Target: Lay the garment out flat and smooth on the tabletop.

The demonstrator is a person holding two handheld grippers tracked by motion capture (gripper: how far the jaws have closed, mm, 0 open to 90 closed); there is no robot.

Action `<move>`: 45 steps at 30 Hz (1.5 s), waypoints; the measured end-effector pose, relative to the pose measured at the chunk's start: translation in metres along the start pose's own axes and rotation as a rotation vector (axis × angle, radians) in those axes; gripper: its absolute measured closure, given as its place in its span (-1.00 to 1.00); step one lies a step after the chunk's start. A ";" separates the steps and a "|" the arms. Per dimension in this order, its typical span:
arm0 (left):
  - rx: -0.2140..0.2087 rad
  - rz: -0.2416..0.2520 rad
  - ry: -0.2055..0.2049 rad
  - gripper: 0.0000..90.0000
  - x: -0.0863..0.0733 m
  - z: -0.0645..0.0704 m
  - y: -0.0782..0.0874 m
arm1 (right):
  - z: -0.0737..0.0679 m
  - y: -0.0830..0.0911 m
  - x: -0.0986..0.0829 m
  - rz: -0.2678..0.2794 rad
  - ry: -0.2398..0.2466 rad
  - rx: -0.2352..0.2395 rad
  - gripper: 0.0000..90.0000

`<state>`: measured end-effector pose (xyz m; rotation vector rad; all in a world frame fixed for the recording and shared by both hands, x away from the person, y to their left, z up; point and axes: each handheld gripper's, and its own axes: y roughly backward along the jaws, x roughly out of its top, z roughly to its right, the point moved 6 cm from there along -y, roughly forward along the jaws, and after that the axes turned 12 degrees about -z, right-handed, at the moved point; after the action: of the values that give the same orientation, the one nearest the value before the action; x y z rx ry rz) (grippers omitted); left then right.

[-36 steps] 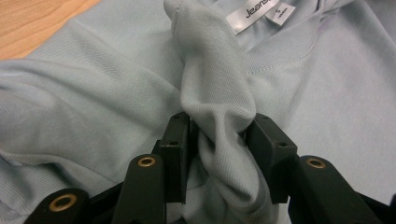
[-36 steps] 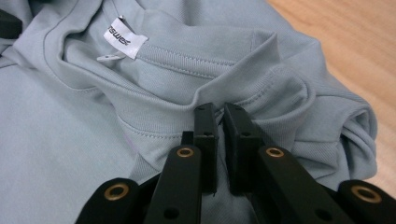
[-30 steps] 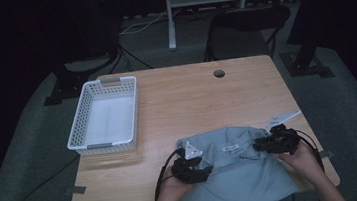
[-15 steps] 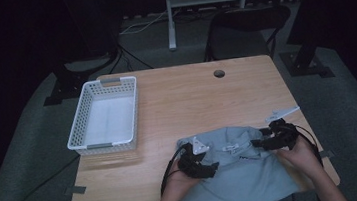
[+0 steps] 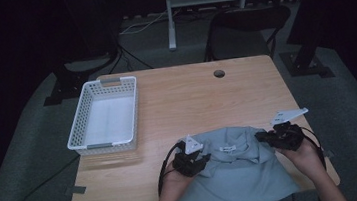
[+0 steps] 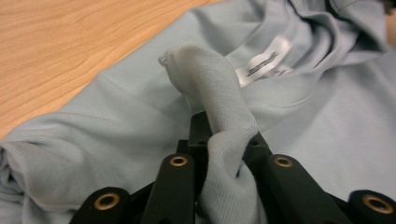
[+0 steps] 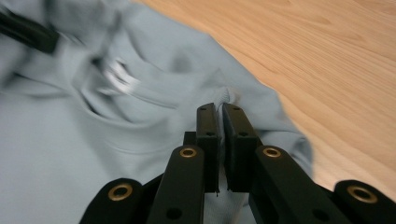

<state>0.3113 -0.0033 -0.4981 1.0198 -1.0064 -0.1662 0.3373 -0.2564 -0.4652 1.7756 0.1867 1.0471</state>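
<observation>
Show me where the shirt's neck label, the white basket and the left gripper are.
neck label [image 6: 263, 62], left gripper view, middle of the white tag.
white basket [image 5: 80, 132], high view, left wall.
left gripper [image 6: 224, 135], left gripper view, between its fingertips.

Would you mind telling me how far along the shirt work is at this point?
Done: the shirt is on the table, collar away from the person, label showing. In hand: the left tool is shut on a fold of cloth near the collar, and the right tool is shut on the edge at the other side. Left: no fold is made yet, and the basket probably awaits it, if that is the goal.
</observation>
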 end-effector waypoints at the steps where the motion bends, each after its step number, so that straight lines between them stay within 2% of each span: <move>1: -0.006 0.002 -0.005 0.81 -0.001 0.002 0.002 | 0.000 0.000 0.000 0.000 0.000 0.000 0.91; 3: -0.038 -0.012 -0.024 0.81 -0.002 0.006 0.002 | -0.006 0.001 -0.002 -0.002 -0.011 0.076 0.92; 4: -0.046 -0.011 -0.017 0.81 -0.002 0.006 0.000 | -0.013 -0.006 -0.003 -0.034 -0.003 0.139 0.92; 5: -0.050 -0.013 -0.009 0.81 0.002 0.001 -0.002 | -0.013 -0.013 -0.002 -0.060 -0.007 0.164 0.92; 6: -0.058 -0.004 0.006 0.82 0.007 -0.004 -0.001 | -0.011 -0.021 0.002 -0.091 -0.014 0.176 0.92; 7: -0.058 -0.004 0.006 0.81 0.007 -0.004 -0.001 | -0.011 -0.021 0.002 -0.091 -0.014 0.176 0.92; 8: -0.050 0.010 0.009 0.81 0.015 -0.012 0.001 | 0.002 -0.034 0.017 -0.138 -0.044 0.185 0.92; 9: -0.029 0.039 0.026 0.81 0.028 -0.024 0.006 | 0.002 -0.034 0.017 -0.138 -0.044 0.185 0.92; 11: 0.017 0.111 0.077 0.81 0.064 -0.056 0.014 | 0.027 -0.036 0.046 -0.136 -0.097 0.152 0.92; 12: 0.117 0.226 0.156 0.81 0.108 -0.098 0.021 | 0.042 -0.033 0.067 -0.116 -0.116 0.111 0.92; 13: 0.163 0.258 0.223 0.50 0.125 -0.119 0.024 | 0.077 -0.020 0.113 0.003 -0.213 0.021 0.75; 14: 0.210 0.234 0.288 0.21 0.137 -0.138 0.023 | 0.093 -0.013 0.132 0.055 -0.268 -0.035 0.54; 15: 0.210 0.234 0.288 -0.06 0.137 -0.138 0.023 | 0.106 -0.005 0.146 0.092 -0.317 -0.103 0.42; 16: 0.213 0.188 0.354 -0.06 0.143 -0.152 0.020 | 0.106 -0.005 0.146 0.092 -0.317 -0.103 0.42; 17: 0.213 0.140 0.380 -0.12 0.145 -0.161 0.017 | 0.115 -0.001 0.154 0.119 -0.368 -0.121 0.37; 18: 0.259 0.062 0.388 -0.31 0.141 -0.172 0.010 | 0.123 -0.002 0.161 0.118 -0.441 -0.086 0.22; 19: 0.250 0.033 0.387 -0.31 0.137 -0.174 0.006 | 0.124 -0.006 0.160 0.093 -0.442 -0.111 0.18; 20: 0.236 0.011 0.390 -0.31 0.131 -0.174 0.003 | 0.125 -0.010 0.158 0.069 -0.441 -0.125 0.18; 21: 0.219 0.009 0.391 -0.31 0.126 -0.173 0.000 | 0.125 -0.016 0.155 0.048 -0.448 -0.114 0.15; 22: 0.219 0.009 0.391 -0.31 0.126 -0.173 0.000 | 0.125 -0.016 0.155 0.048 -0.448 -0.114 0.15; 23: 0.199 -0.002 0.387 -0.31 0.120 -0.171 -0.002 | 0.123 -0.023 0.148 0.035 -0.450 -0.091 0.11; 24: 0.177 0.004 0.390 -0.31 0.115 -0.168 -0.004 | 0.123 -0.023 0.148 0.035 -0.450 -0.091 0.11; 25: 0.149 -0.003 0.372 -0.31 0.106 -0.159 -0.006 | 0.118 -0.029 0.142 0.027 -0.458 -0.049 0.06; 26: 0.149 -0.003 0.372 -0.31 0.106 -0.159 -0.006 | 0.118 -0.029 0.142 0.027 -0.458 -0.049 0.06; 27: 0.148 -0.021 0.324 -0.31 0.099 -0.148 -0.008 | 0.111 -0.032 0.137 0.022 -0.443 -0.007 0.05; 28: 0.148 -0.021 0.324 -0.31 0.099 -0.148 -0.008 | 0.111 -0.032 0.137 0.022 -0.443 -0.007 0.05; 29: 0.141 -0.018 0.307 -0.31 0.096 -0.142 -0.008 | 0.102 -0.034 0.131 0.010 -0.419 0.014 0.01; 30: 0.135 -0.017 0.295 -0.31 0.093 -0.136 -0.007 | 0.102 -0.034 0.131 0.010 -0.419 0.014 0.01; 31: 0.126 -0.016 0.266 -0.31 0.086 -0.125 -0.004 | 0.093 -0.035 0.125 0.003 -0.390 0.023 0.02; 33: 0.107 -0.021 0.236 -0.31 0.078 -0.114 -0.002 | 0.083 -0.038 0.119 -0.002 -0.366 0.040 0.01; 34: 0.107 -0.021 0.236 -0.31 0.078 -0.114 -0.002 | 0.083 -0.038 0.119 -0.002 -0.366 0.040 0.01; 38: 0.089 -0.024 0.198 -0.31 0.056 -0.098 0.002 | 0.068 -0.044 0.108 -0.028 -0.318 0.066 -0.03; 40: 0.066 -0.014 0.191 -0.31 0.044 -0.089 0.004 | 0.063 -0.047 0.103 -0.040 -0.302 0.058 -0.13; 42: 0.050 0.000 0.184 -0.31 0.035 -0.082 0.007 | 0.061 -0.049 0.101 -0.029 -0.304 0.039 -0.23; 45: 0.048 0.002 0.159 -0.31 0.024 -0.074 0.011 | 0.061 -0.055 0.100 -0.055 -0.298 0.020 -0.29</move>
<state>0.3776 0.0362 -0.4855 1.0583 -0.8703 -0.0586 0.4602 -0.2165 -0.4601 1.9094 0.0612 0.7328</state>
